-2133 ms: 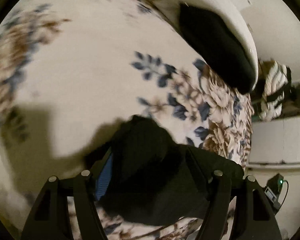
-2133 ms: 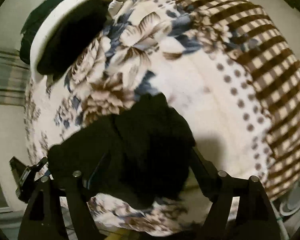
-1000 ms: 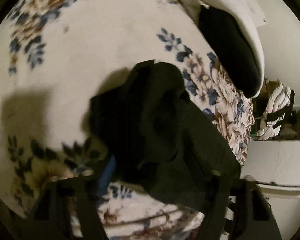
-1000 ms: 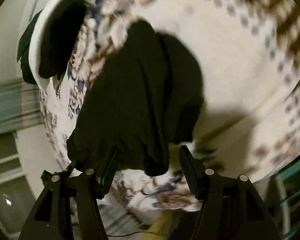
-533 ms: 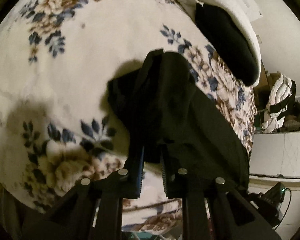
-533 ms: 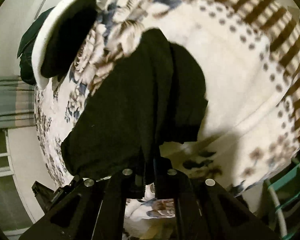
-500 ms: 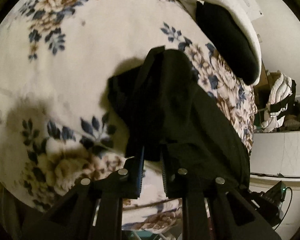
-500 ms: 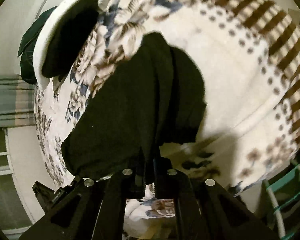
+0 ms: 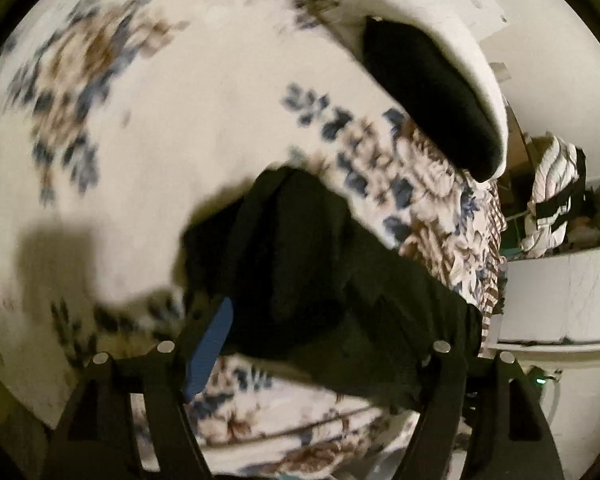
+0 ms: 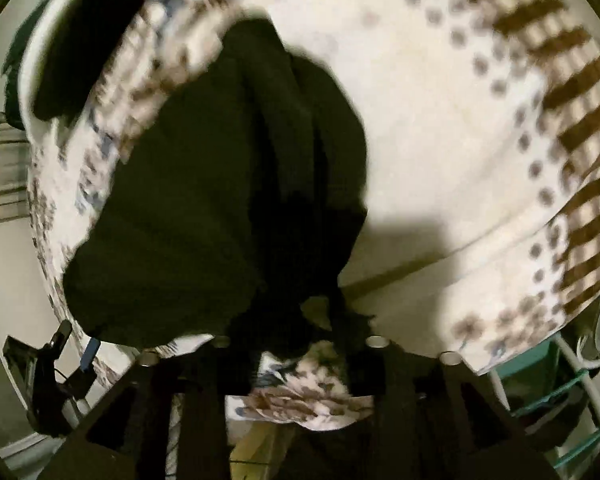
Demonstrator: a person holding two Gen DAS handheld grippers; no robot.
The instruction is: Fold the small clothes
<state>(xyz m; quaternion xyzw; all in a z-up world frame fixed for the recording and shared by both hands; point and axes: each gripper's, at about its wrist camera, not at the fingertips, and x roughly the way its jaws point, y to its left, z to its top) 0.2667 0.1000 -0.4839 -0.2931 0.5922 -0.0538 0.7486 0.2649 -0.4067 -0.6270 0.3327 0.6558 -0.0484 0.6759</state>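
Black garment (image 9: 320, 264): crumpled, centre to lower right of frame, lying on floral bedspread (image 9: 148, 128). Left gripper (image 9: 320, 336): bottom edge, jaws opening wide, blue pad exposed, garment between them. White basin (image 9: 452, 44): upper right, dark cloth inside.

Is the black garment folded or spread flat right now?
Folded, loosely. The black garment lies doubled in overlapping layers on the floral blanket, bunched rather than flat; its edges look uneven.

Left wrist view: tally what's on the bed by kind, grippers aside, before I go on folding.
Black garments: 2, one crumpled near the camera, one further back lying on the white cushion.
White cushions: 1.
Floral blankets: 1.
Total: 4.
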